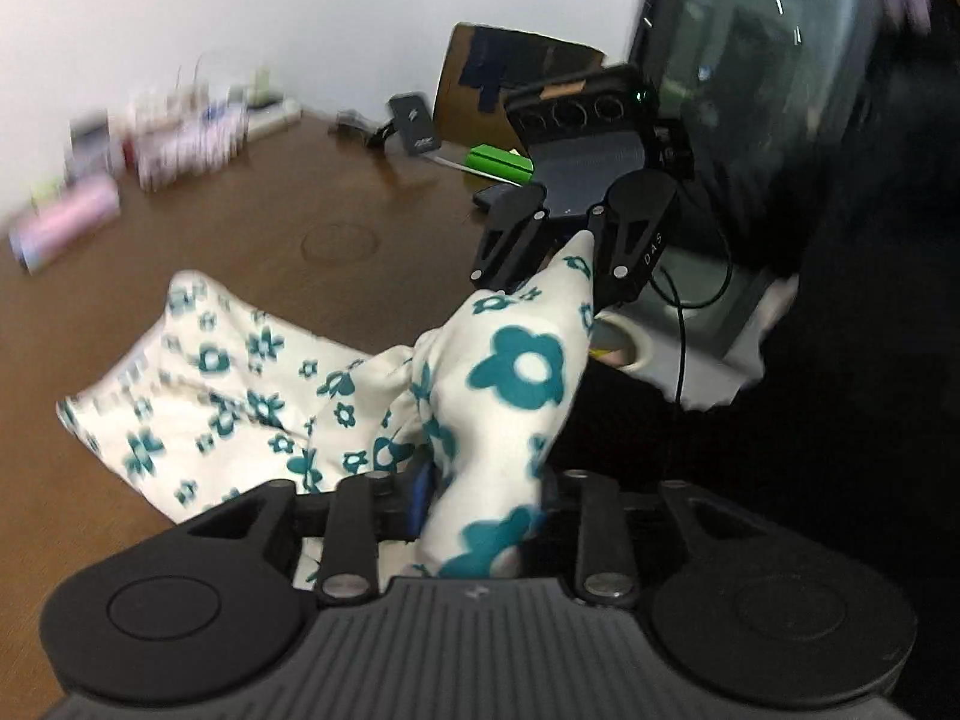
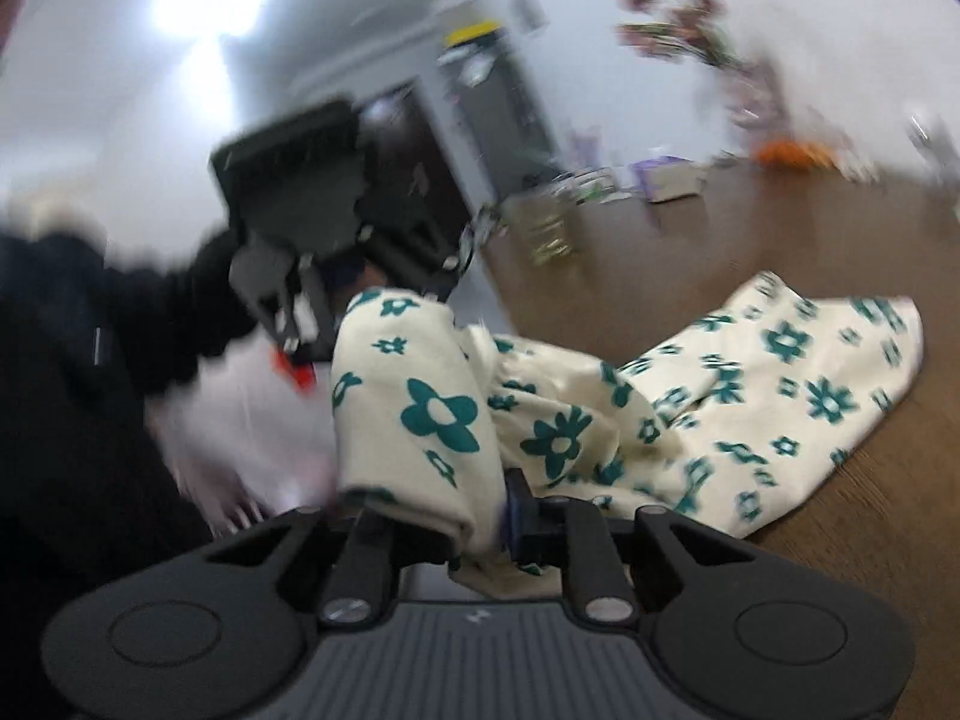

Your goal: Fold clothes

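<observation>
A cream cloth with teal flowers [image 1: 240, 396] lies rumpled on the brown wooden table [image 1: 270, 228], with one stretch lifted off it between the two grippers. My left gripper [image 1: 480, 504] is shut on one end of that raised stretch. My right gripper [image 1: 570, 246] pinches the other end, a pointed corner, higher up and farther off. In the right wrist view my right gripper [image 2: 480, 516] is shut on the cloth [image 2: 750, 408], and my left gripper [image 2: 354, 294] holds it at the far end. Both views are motion-blurred.
A pink cylinder [image 1: 66, 222] and blurred boxes [image 1: 180, 138] sit at the table's far left. A black device [image 1: 414, 126], a green box [image 1: 501, 159] and cardboard [image 1: 504, 72] are at the back. A person in dark clothing [image 1: 870, 360] fills the right. Flowers [image 2: 678, 18] stand beyond the table.
</observation>
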The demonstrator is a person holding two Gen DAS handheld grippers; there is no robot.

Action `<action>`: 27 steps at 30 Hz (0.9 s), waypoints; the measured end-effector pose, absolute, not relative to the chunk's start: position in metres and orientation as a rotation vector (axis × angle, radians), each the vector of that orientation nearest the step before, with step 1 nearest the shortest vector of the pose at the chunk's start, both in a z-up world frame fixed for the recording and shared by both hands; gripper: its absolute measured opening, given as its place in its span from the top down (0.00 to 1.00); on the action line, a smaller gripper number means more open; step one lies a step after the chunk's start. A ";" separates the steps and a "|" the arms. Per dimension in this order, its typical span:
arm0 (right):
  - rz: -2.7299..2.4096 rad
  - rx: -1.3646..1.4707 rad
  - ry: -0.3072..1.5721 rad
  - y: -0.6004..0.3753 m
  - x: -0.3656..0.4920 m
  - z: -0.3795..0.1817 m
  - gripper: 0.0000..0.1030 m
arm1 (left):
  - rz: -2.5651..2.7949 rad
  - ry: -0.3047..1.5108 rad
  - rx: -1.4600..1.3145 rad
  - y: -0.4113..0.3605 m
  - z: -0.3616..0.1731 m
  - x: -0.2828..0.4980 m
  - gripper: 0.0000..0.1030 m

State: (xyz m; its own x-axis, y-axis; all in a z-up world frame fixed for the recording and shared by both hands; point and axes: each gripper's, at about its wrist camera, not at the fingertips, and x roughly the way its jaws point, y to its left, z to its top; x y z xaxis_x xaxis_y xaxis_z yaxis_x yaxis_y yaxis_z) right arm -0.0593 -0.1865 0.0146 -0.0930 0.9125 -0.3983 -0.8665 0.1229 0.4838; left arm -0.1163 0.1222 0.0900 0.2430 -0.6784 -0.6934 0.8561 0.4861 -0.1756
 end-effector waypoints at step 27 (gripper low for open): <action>1.066 0.749 1.046 -0.165 0.005 -0.037 0.88 | -0.586 0.903 -0.669 0.182 0.002 -0.053 0.73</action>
